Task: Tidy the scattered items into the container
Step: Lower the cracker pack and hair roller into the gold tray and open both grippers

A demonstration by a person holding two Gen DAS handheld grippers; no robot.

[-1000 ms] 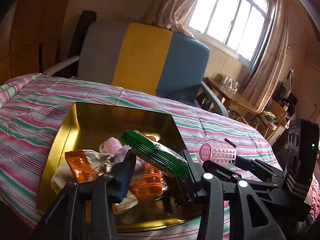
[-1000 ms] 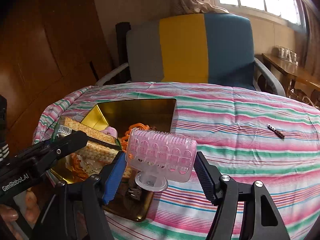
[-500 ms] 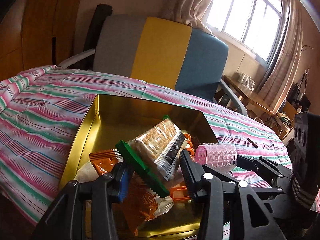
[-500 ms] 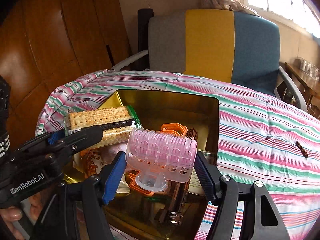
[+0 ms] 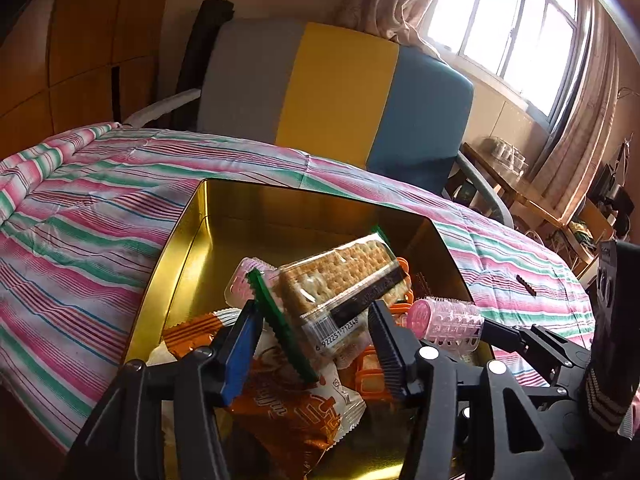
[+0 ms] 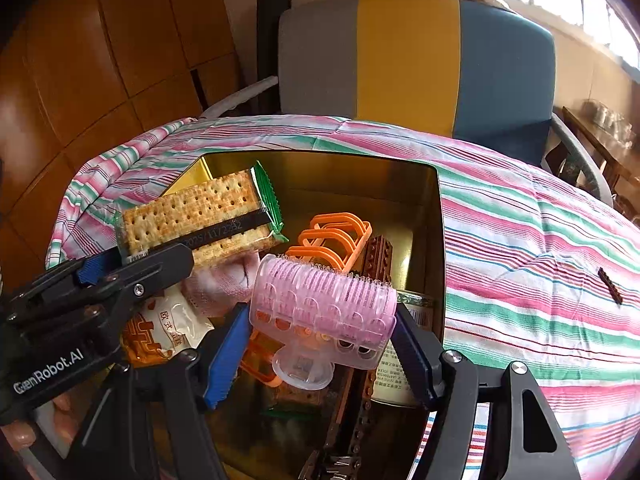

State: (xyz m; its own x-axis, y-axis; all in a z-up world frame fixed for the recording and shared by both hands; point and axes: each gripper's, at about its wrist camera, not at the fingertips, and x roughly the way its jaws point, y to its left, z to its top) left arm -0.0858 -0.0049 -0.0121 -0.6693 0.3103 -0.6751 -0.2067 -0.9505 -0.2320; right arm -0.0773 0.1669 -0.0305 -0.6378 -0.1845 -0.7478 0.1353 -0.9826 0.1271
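Over the gold tin [image 6: 436, 200], my right gripper [image 6: 316, 344] clamps a pink roller [image 6: 324, 308] crosswise; my left gripper's [image 5: 316, 340] jaws are opening around the tilted cracker pack [image 5: 340, 280].

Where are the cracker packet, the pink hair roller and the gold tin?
cracker packet [image 5: 340, 276], left wrist view, on the crackers behind the clear wrapper
pink hair roller [image 6: 324, 308], right wrist view, middle of its ribbed barrel
gold tin [image 5: 280, 208], left wrist view, bare inner back wall

Lived-in home room, armchair [image 5: 336, 96] in grey, yellow and blue, striped quilt [image 5: 84, 216], curtained window [image 5: 508, 28], wood-panelled wall [image 6: 120, 44], cluttered side table [image 5: 532, 200]
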